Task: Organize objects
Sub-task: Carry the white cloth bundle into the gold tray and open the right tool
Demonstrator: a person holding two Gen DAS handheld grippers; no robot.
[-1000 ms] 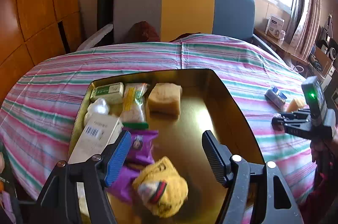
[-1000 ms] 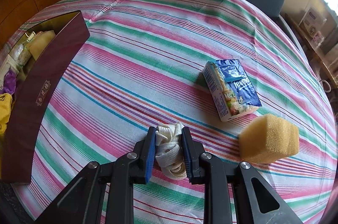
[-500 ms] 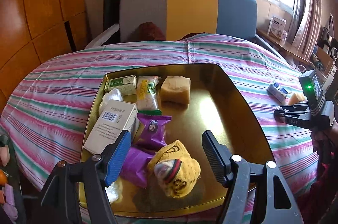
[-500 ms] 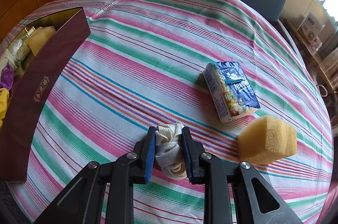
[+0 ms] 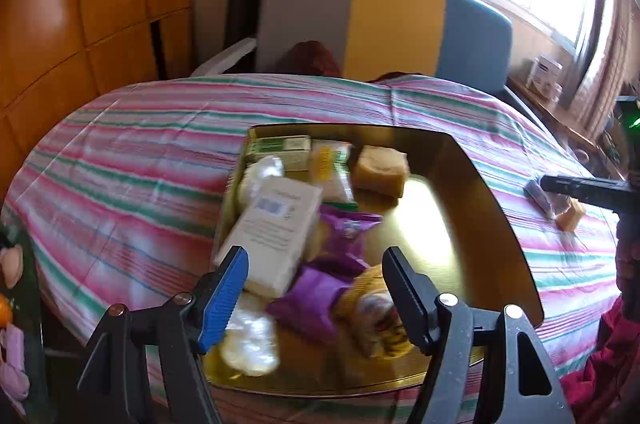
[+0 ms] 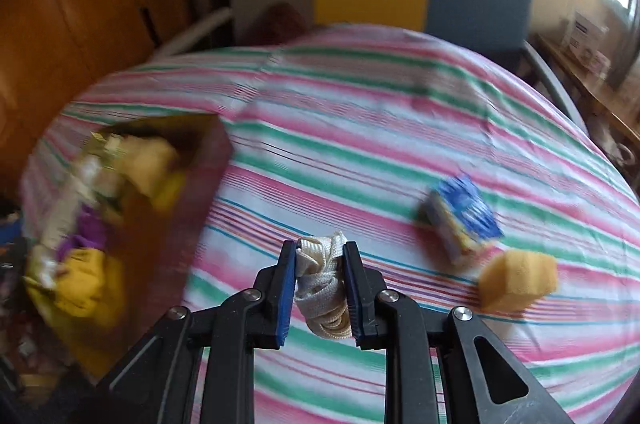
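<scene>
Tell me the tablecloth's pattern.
Striped tablecloth: pink, green and white bands with thin blue lines, clearest in the right wrist view.

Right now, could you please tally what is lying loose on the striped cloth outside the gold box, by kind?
Blue carton: 1
Yellow sponge: 1
Total: 2
The white strap bundle is not counted; the right tool grips it.

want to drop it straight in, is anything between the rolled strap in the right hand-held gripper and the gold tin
Nothing visible. The right hand-held gripper is shut on the strap, with only bare striped tablecloth between it and the tin. The blue packet and sponge lie on the other side.
</scene>
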